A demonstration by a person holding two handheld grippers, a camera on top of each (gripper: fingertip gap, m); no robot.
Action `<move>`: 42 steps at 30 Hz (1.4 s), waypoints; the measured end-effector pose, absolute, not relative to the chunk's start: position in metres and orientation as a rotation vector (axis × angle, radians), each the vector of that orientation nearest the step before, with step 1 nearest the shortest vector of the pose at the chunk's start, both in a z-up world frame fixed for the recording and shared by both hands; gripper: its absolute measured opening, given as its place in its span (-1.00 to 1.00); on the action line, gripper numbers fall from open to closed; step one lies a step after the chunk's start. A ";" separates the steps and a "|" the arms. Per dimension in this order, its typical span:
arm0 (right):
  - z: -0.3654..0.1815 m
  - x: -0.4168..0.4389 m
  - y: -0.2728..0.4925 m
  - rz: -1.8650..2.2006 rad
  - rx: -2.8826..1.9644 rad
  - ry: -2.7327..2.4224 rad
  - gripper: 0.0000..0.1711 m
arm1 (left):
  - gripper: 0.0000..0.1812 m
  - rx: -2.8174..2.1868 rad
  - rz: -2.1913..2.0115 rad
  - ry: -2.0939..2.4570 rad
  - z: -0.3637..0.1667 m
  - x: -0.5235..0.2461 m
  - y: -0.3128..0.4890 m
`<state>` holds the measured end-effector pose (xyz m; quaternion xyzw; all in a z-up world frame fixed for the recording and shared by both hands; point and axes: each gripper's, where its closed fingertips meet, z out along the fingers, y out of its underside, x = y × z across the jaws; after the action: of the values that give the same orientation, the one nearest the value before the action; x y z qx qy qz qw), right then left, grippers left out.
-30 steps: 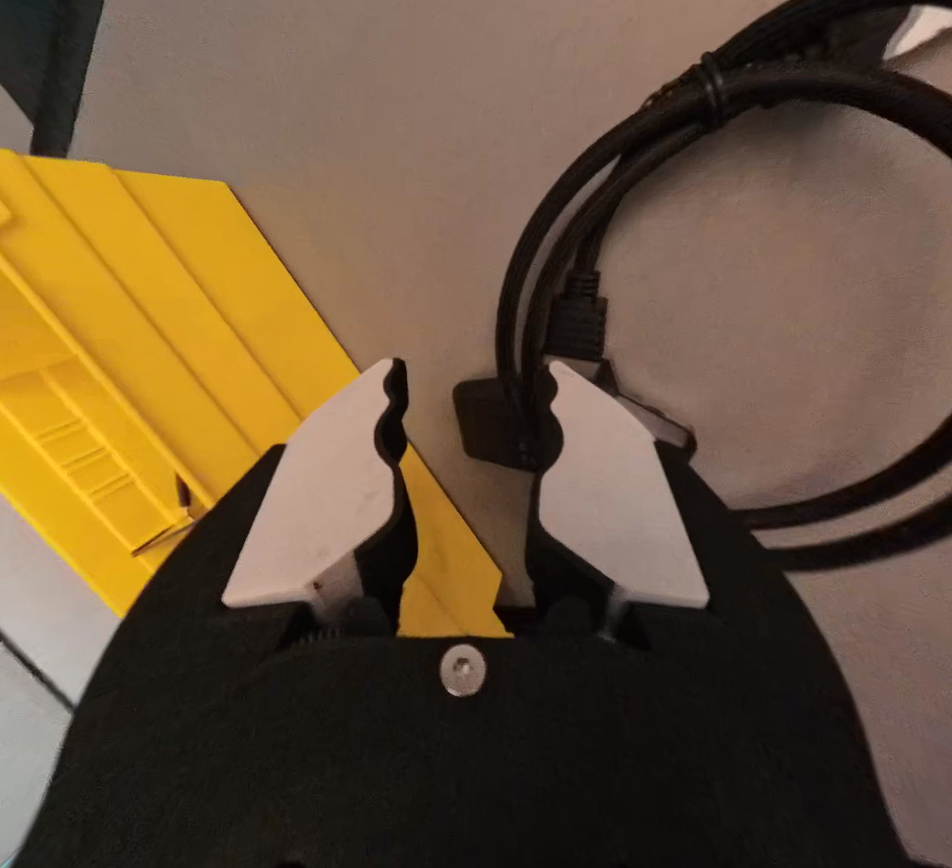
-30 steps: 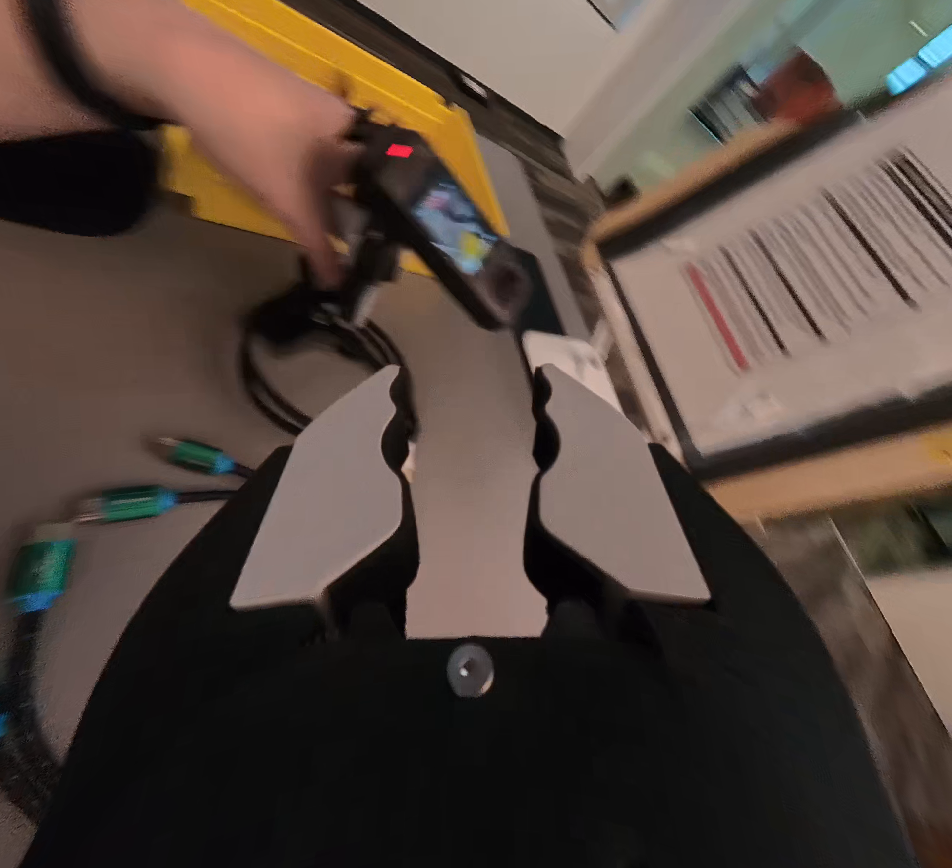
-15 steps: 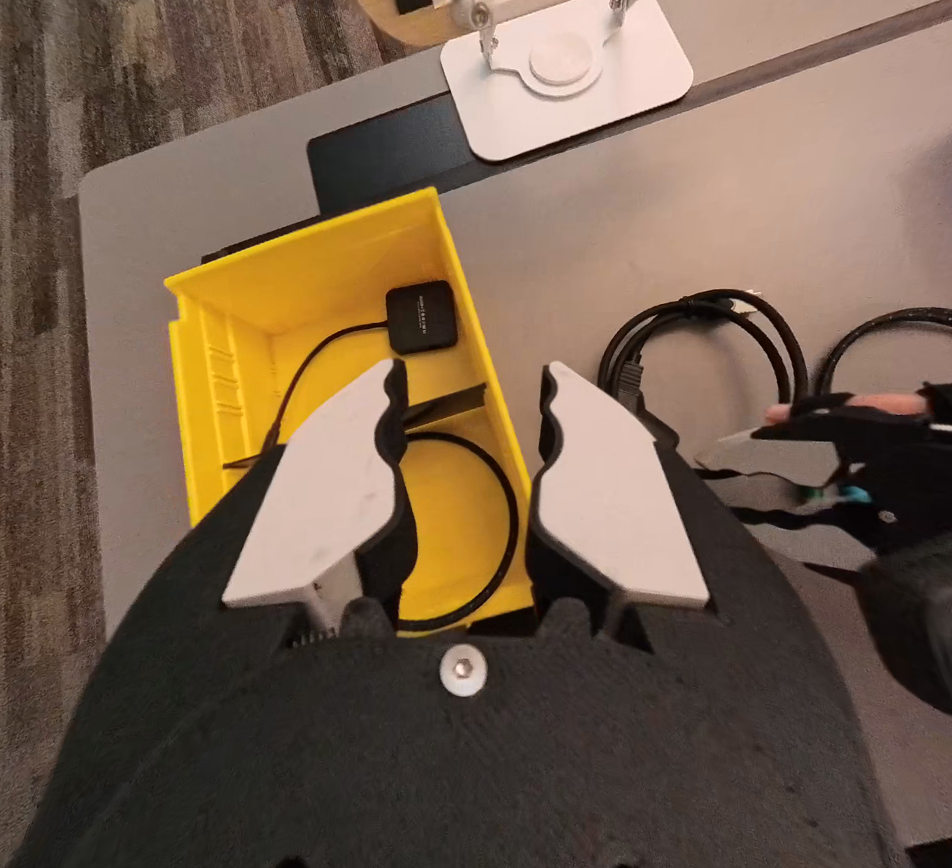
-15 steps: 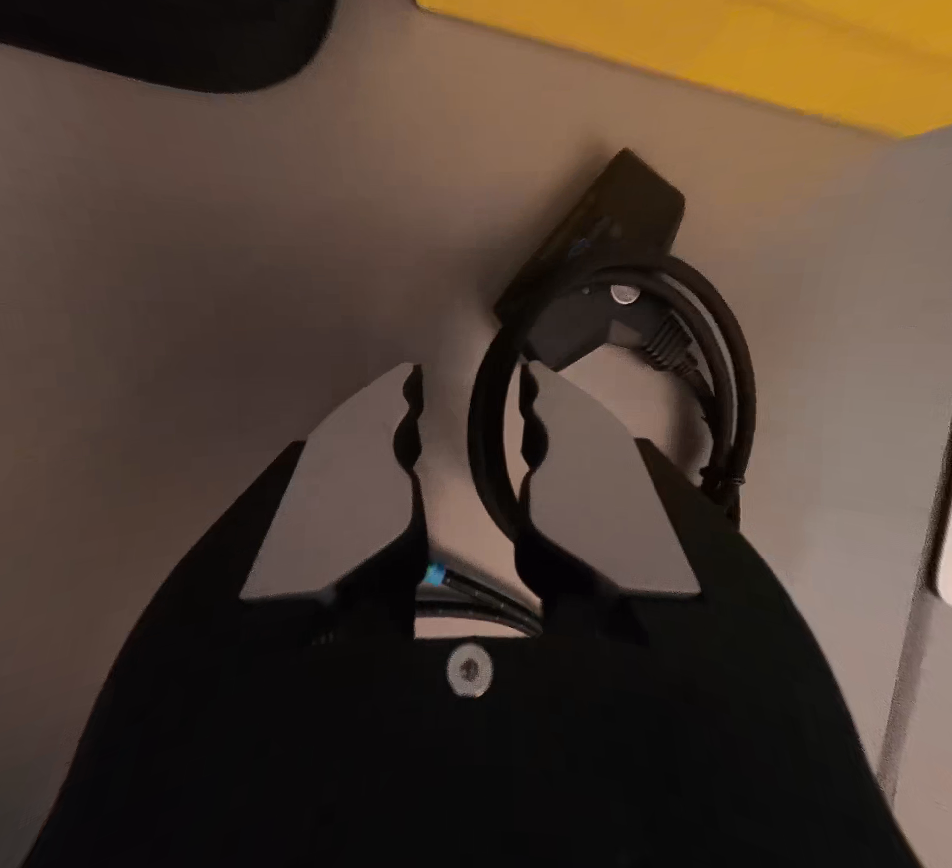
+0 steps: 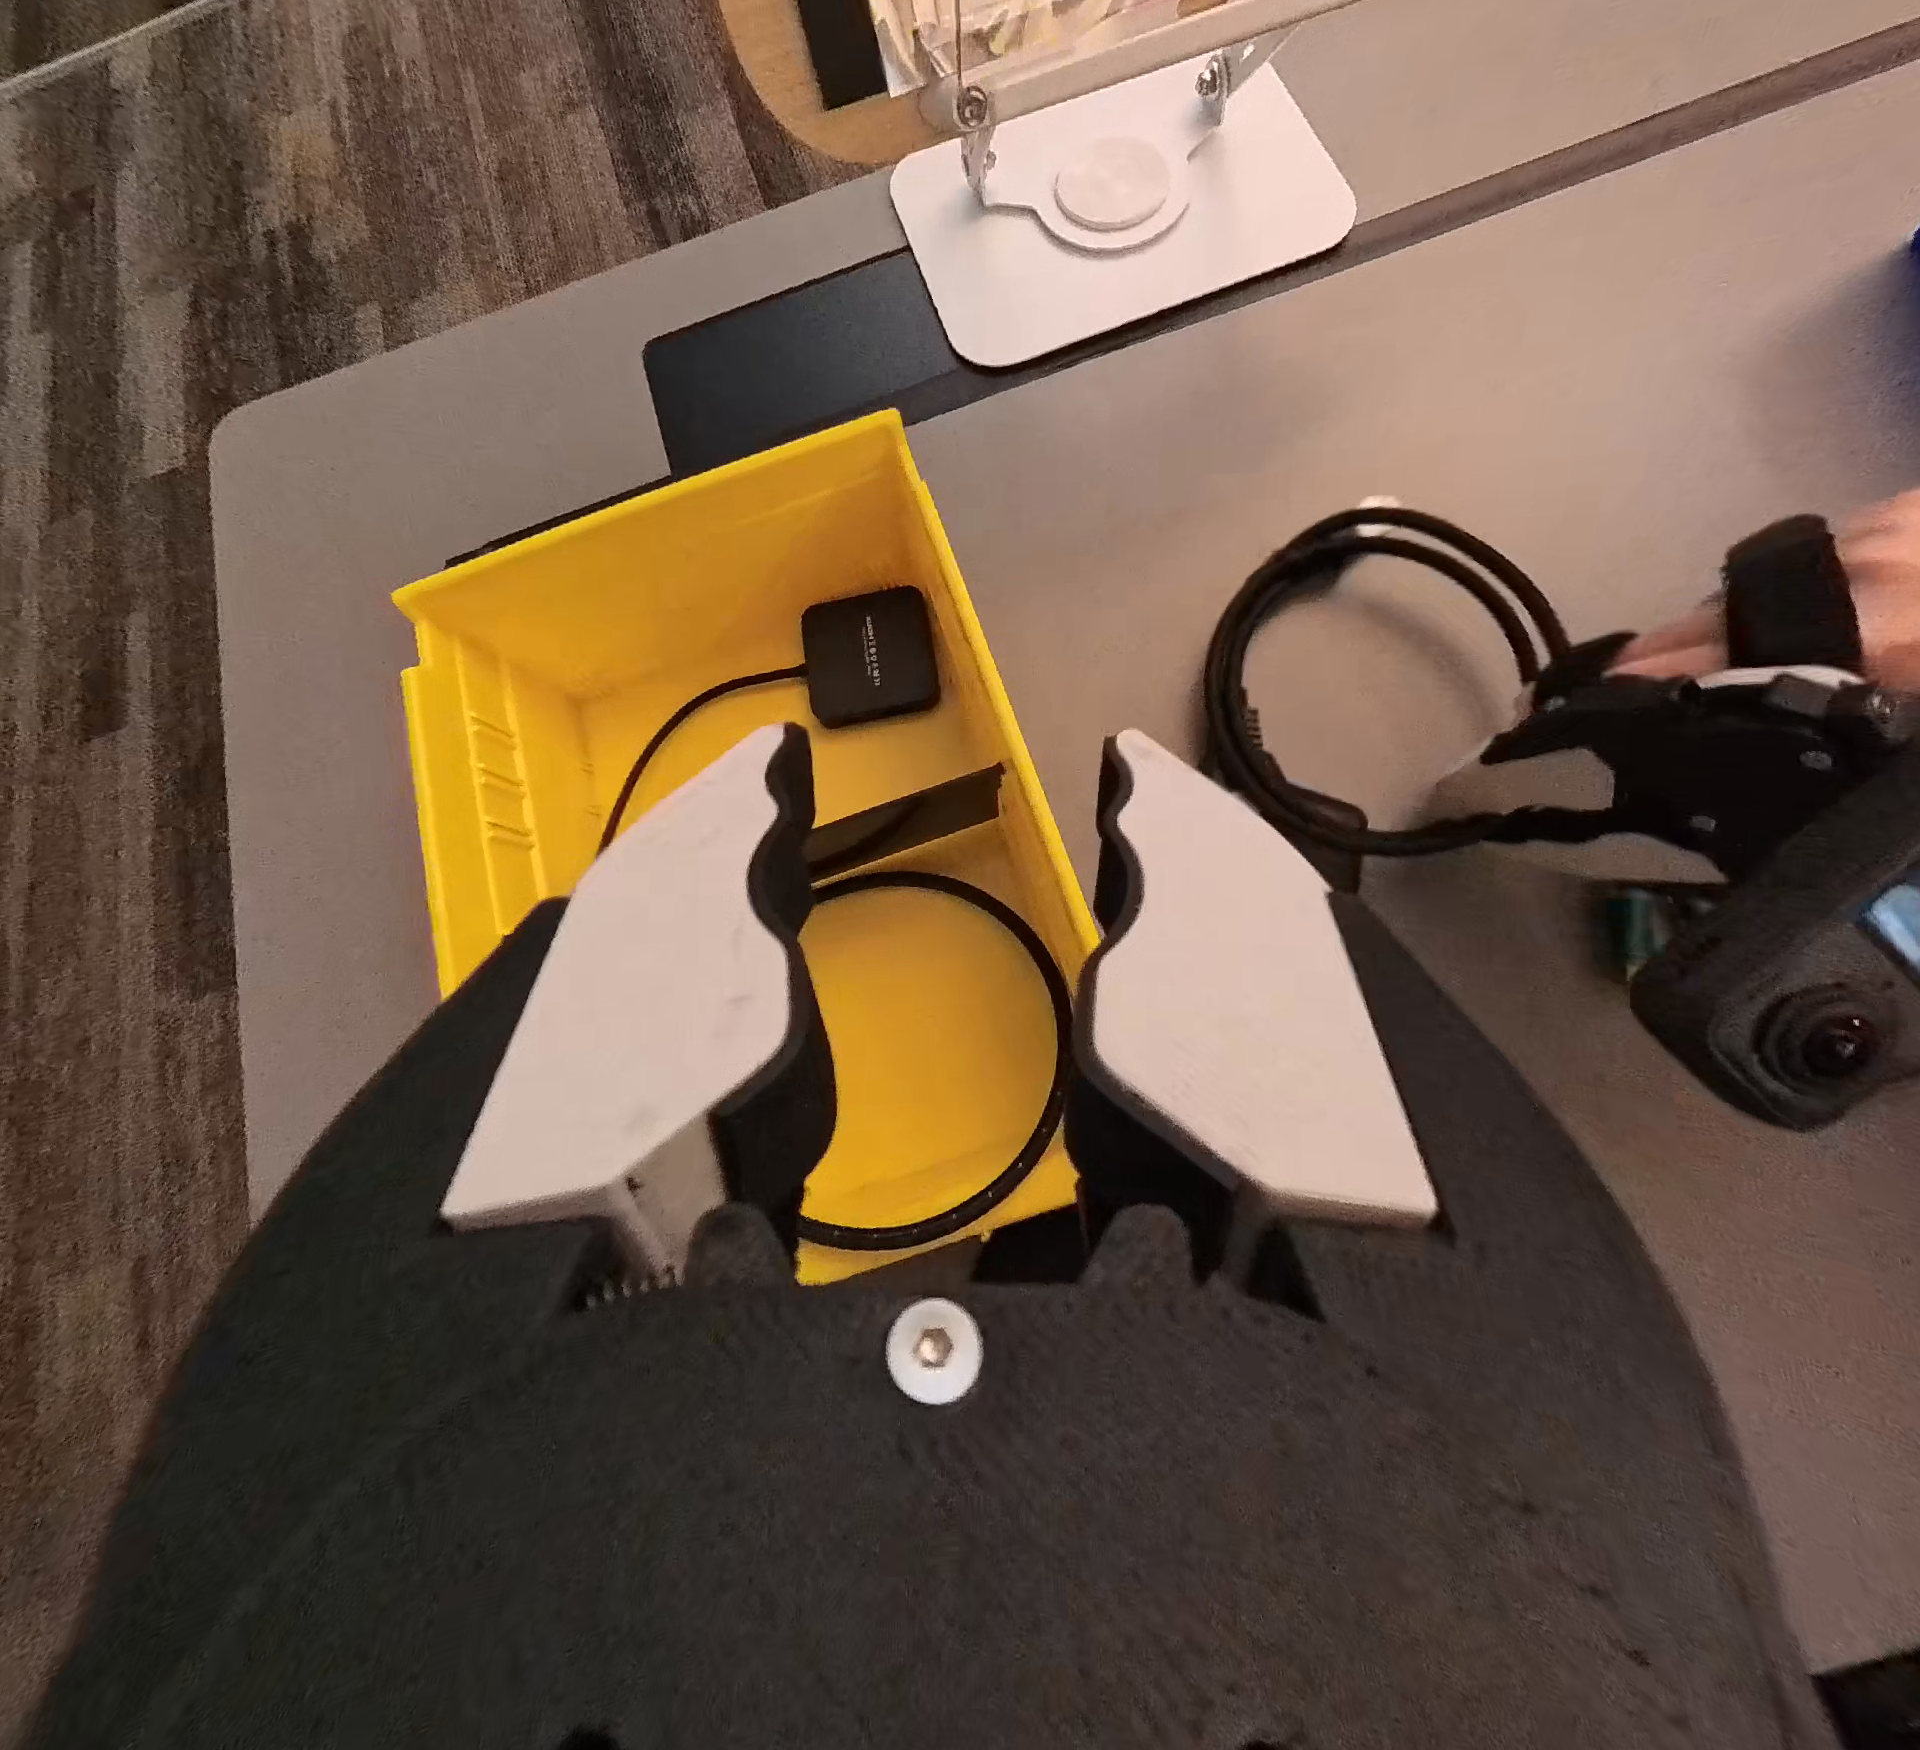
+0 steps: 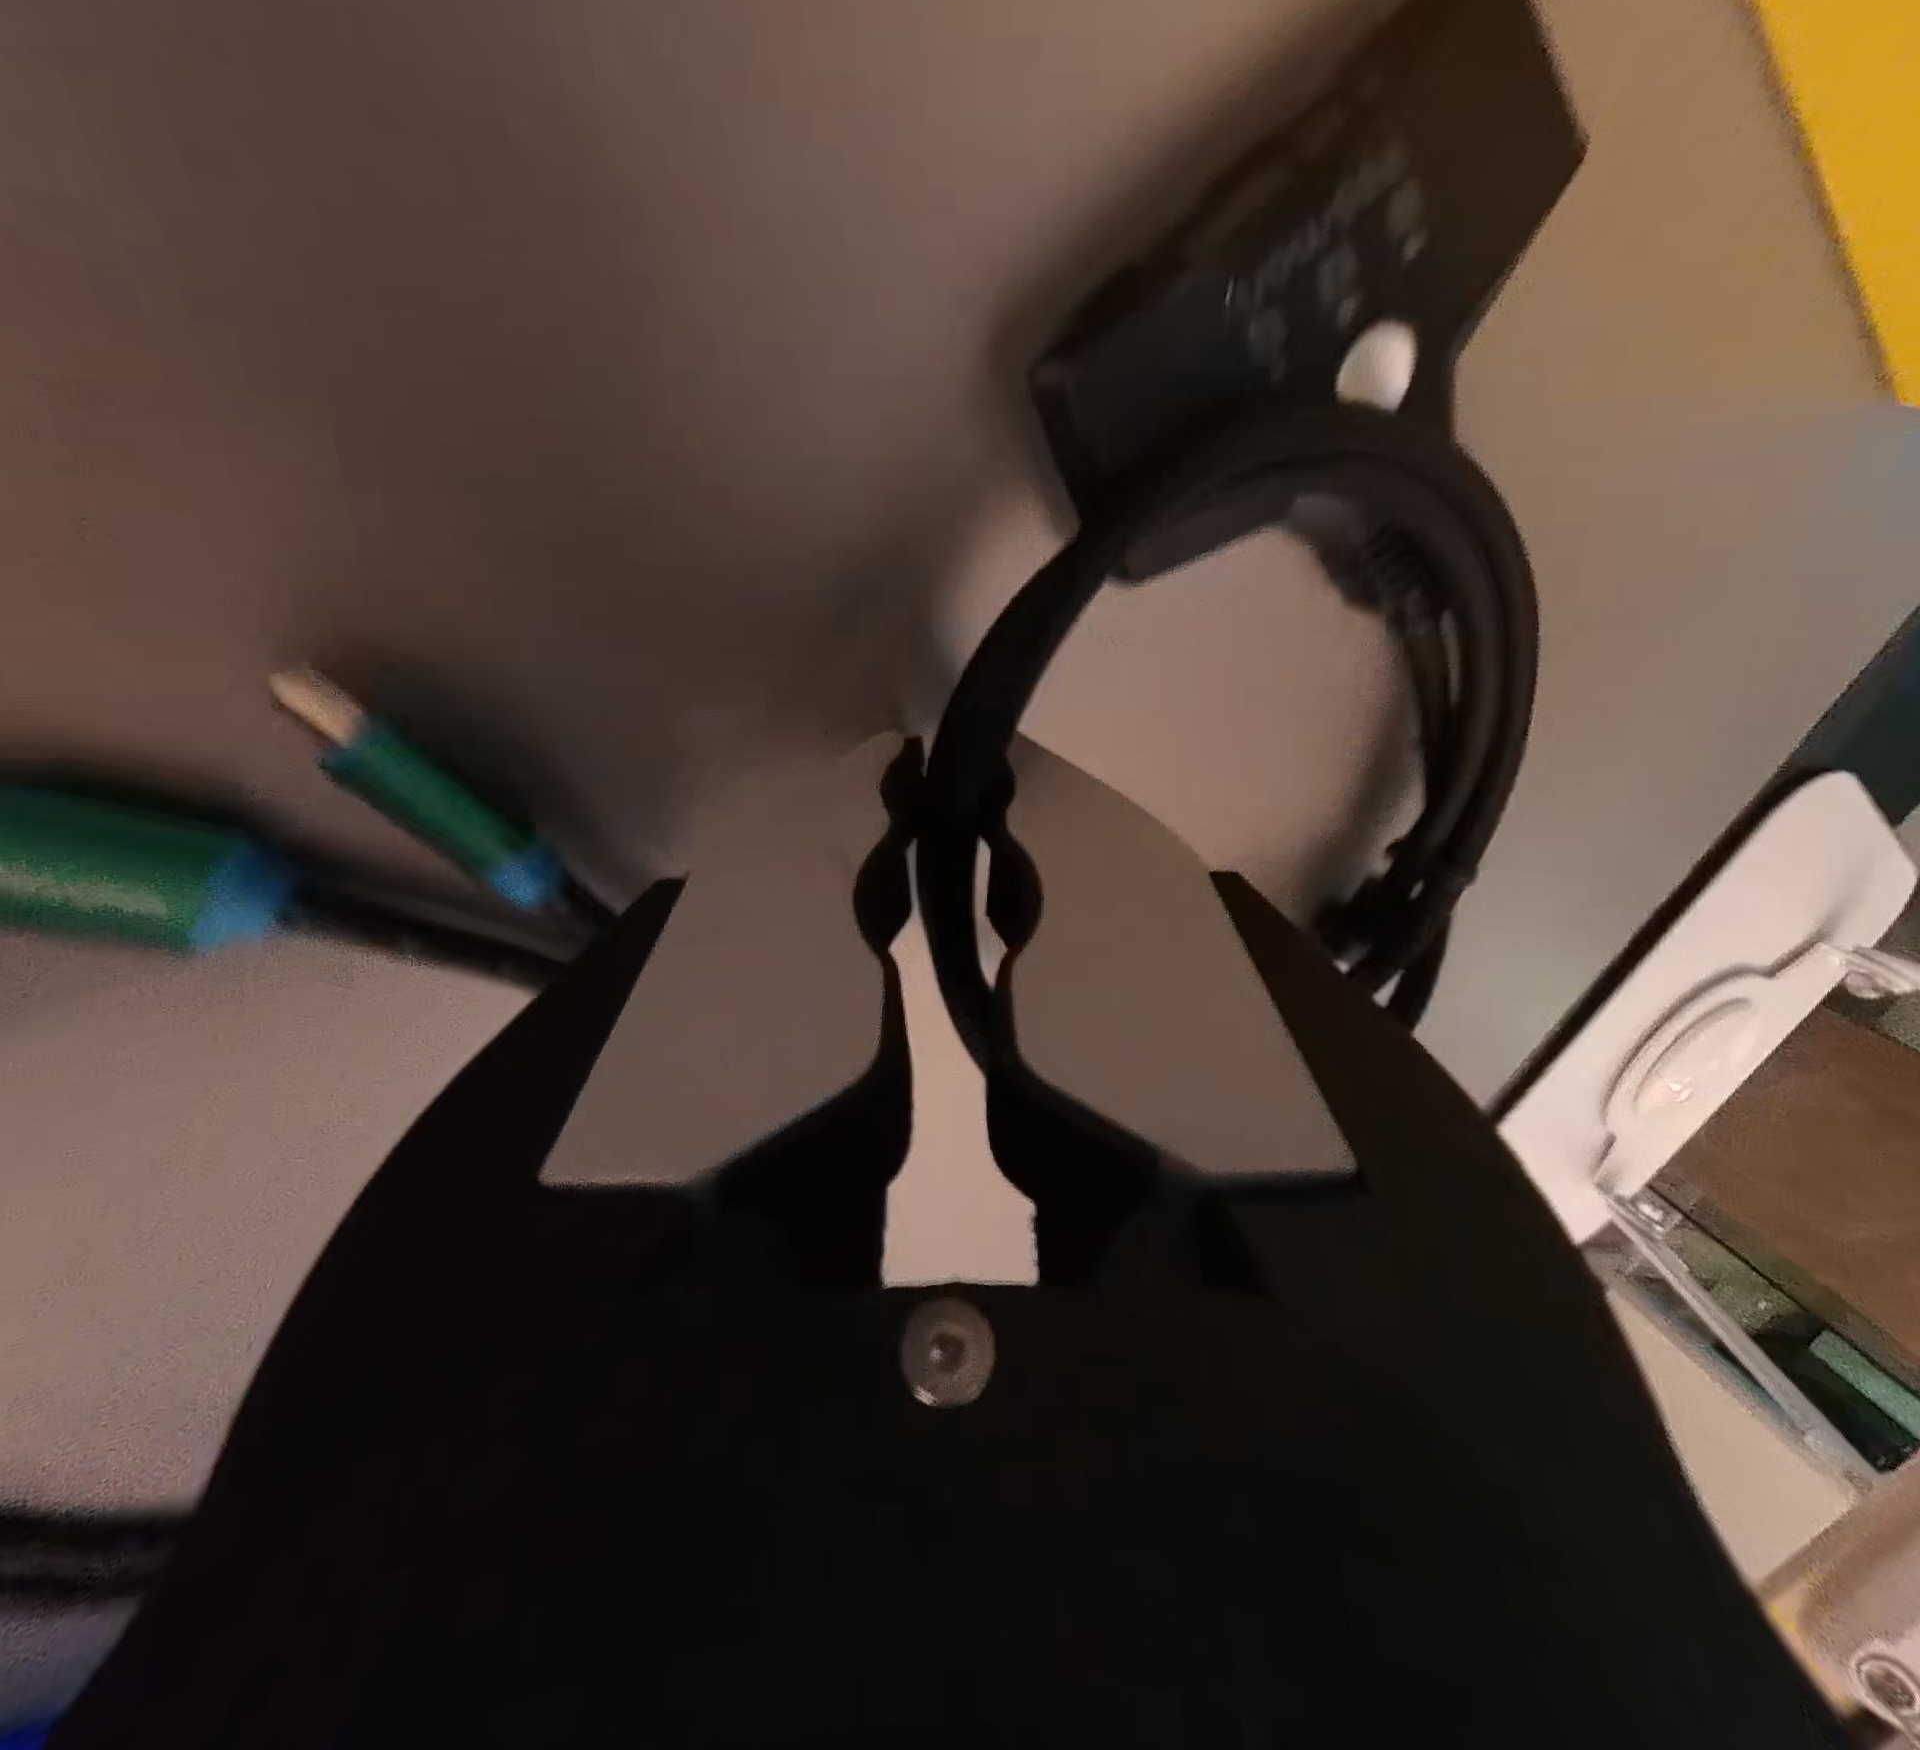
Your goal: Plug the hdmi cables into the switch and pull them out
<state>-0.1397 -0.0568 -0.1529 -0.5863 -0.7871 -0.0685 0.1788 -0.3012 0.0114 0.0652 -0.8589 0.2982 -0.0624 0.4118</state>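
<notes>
In the right wrist view, my right gripper [image 6: 956,770] is shut on a loop of the coiled black cable [image 6: 1475,661]. The cable leads to the black switch box [image 6: 1320,246] on the grey table. Two HDMI plugs with green shells [image 6: 416,786] lie at the left. My left gripper [image 5: 951,744] is open and empty, held high over the yellow bin [image 5: 686,557]. In the left wrist view the right gripper [image 5: 1507,786] holds the black cable coil [image 5: 1371,537] at the right.
Inside the yellow bin lie a small black square box [image 5: 871,656] and its thin black cable [image 5: 1039,1025]. A white stand base [image 5: 1122,214] with a framed board stands at the table's far edge. Carpet floor [image 5: 260,246] lies beyond the left edge.
My right gripper has closed on the cable loop beside the switch. My left gripper rose from close to the table to high above the bin and now holds steady.
</notes>
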 end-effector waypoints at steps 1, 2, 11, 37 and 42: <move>-0.153 -0.129 -0.052 -0.200 -1.664 -2.263 -0.88 | -0.42 -2.155 -0.162 0.748 0.067 -0.302 0.011; -0.153 -0.119 -0.047 -0.205 -1.686 -2.291 -0.88 | -0.42 -2.151 -0.167 0.746 0.068 -0.303 0.011; -0.149 -0.085 0.012 -0.402 -1.716 -2.299 -0.86 | -0.42 -2.162 -0.163 0.725 0.066 -0.309 0.015; -0.124 -0.103 -0.092 0.269 -1.819 -1.931 -0.64 | -0.41 -2.074 -0.178 0.697 0.091 -0.324 -0.001; -0.150 -0.100 -0.104 0.307 -1.935 -1.996 -0.72 | -0.41 -2.068 -0.130 0.732 0.089 -0.314 -0.007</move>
<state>-0.1002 -0.1042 -0.1500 -0.6816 -0.7030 0.1081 0.1716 -0.3145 -0.0074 0.0893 -0.8382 0.2966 -0.0526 0.4546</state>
